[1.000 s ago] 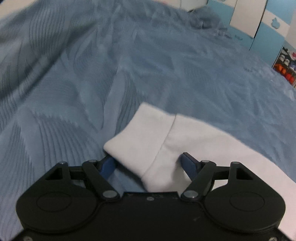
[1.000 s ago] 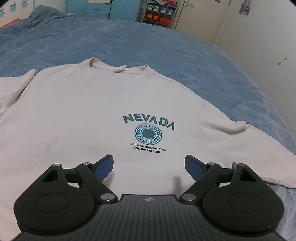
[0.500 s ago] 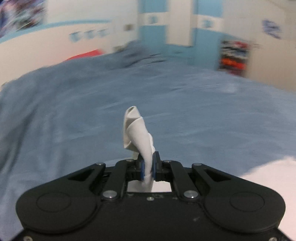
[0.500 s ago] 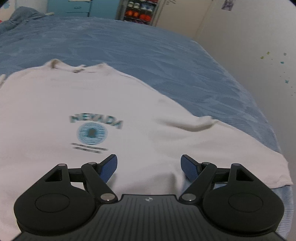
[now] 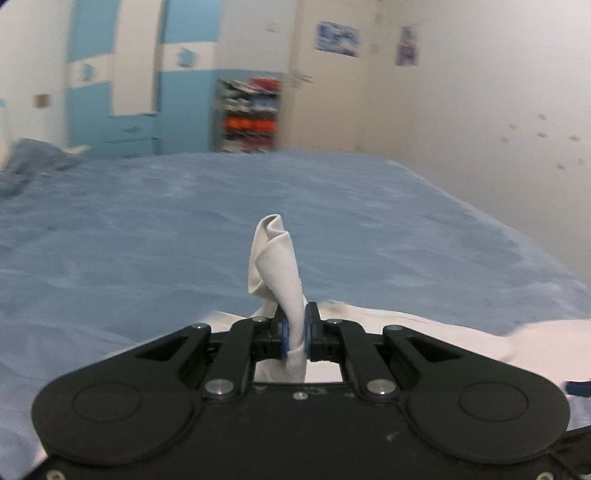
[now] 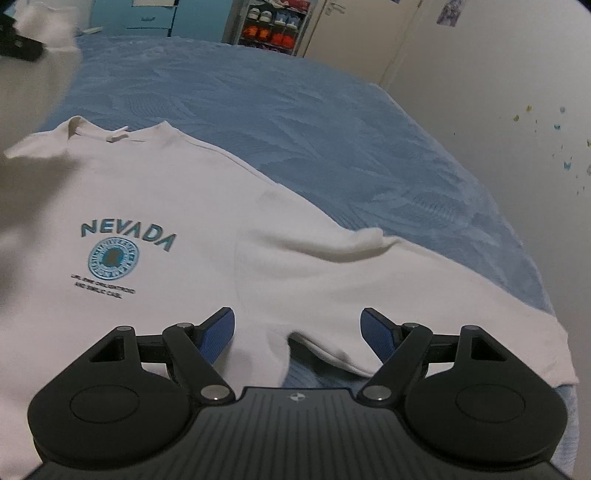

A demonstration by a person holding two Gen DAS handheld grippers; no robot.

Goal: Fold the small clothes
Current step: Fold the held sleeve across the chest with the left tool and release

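The left gripper is clamped on the cuff of one sleeve, which stands up in a twisted roll above the pads; the right gripper hangs with its fingers wide apart and empty over the shirt, just above where the other sleeve meets the body. The shirt lies face up and mostly flat on the bed, collar away from the camera, print showing. The step in hand looks like folding the held sleeve across the chest. To do it well, carry the cuff low and level so the twist falls out, lay it straight across below the collar, and let go only once the cloth rests flat; the right gripper could pin the shoulder so the body does not drag. The blue textured bedspread is soft and may grip and ruck the fabric. Beyond the bed are a shelf of shoes, blue and white cupboards and pale walls with small stickers.
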